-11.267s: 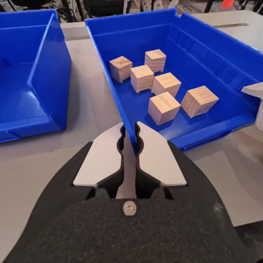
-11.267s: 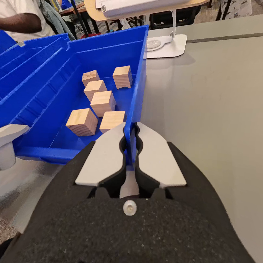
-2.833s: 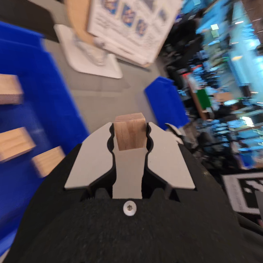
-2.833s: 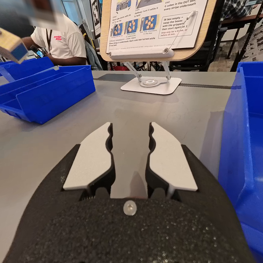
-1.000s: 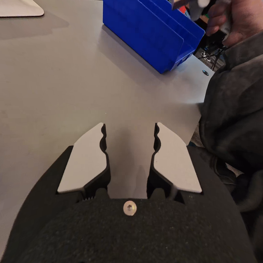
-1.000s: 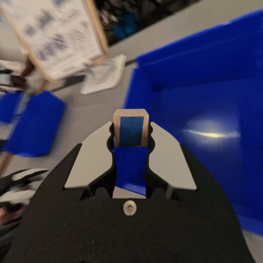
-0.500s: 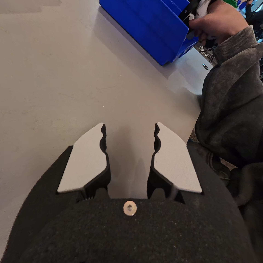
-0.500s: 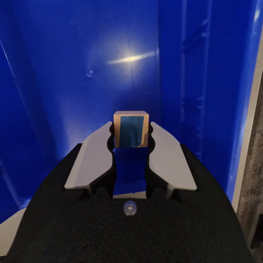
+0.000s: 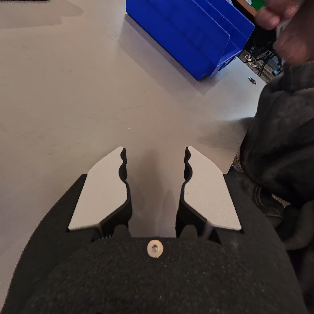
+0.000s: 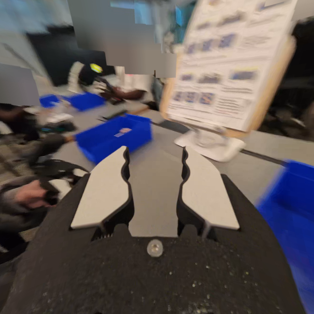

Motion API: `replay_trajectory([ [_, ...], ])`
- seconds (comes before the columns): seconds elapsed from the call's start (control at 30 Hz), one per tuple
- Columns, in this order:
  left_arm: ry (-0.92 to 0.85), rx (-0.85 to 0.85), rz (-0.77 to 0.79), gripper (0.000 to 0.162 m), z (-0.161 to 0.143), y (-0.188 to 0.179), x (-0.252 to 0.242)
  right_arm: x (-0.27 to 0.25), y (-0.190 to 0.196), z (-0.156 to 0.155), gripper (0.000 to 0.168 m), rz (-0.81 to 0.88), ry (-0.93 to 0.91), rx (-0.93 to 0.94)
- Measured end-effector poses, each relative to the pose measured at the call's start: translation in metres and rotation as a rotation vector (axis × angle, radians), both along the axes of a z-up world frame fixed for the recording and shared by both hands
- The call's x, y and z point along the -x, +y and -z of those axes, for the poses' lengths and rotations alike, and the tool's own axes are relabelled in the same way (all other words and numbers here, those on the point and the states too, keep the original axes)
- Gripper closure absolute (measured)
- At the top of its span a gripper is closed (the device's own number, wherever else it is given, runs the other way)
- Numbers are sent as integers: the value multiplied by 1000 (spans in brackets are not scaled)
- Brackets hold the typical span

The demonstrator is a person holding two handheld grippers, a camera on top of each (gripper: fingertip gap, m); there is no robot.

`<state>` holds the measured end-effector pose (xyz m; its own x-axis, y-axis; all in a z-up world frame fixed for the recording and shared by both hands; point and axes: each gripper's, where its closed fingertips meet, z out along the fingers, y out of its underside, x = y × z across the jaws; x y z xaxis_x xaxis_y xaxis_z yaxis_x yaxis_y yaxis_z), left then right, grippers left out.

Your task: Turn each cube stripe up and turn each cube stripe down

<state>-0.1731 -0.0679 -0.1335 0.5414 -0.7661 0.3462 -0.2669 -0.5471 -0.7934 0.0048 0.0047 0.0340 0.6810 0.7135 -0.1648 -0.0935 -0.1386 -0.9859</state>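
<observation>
A big flat grey table (image 9: 71, 81) fills most of the room near us, and its top is smooth with soft shadows on it. Past the table's far corner there is a bit of dark floor with black cables (image 9: 258, 56) lying on it. A wooden board with a white paper sheet (image 10: 226, 68) stands tilted on a white stand (image 10: 212, 146) on the table. Behind it the room is blurry, with another grey table (image 10: 108, 108) and a dark wall (image 10: 56, 57) far back
</observation>
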Motion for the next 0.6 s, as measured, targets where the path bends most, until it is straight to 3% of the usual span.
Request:
replay_trajectory([
  [0.13,8,-23,-27,97,-7,3,6,85,-12,51,107,-157,26,-37],
  [0.27,50,-80,-90,97,-25,12,27,122,-8,106,111,-195,-19,34],
  [0.43,134,-143,-115,98,-76,29,88,121,-6,114,113,-200,-2,45],
  [0.53,431,-209,-46,99,-80,52,145,117,-6,113,113,-203,32,52],
  [0.6,603,-251,86,100,-73,66,172,116,-7,113,113,-219,51,63],
])
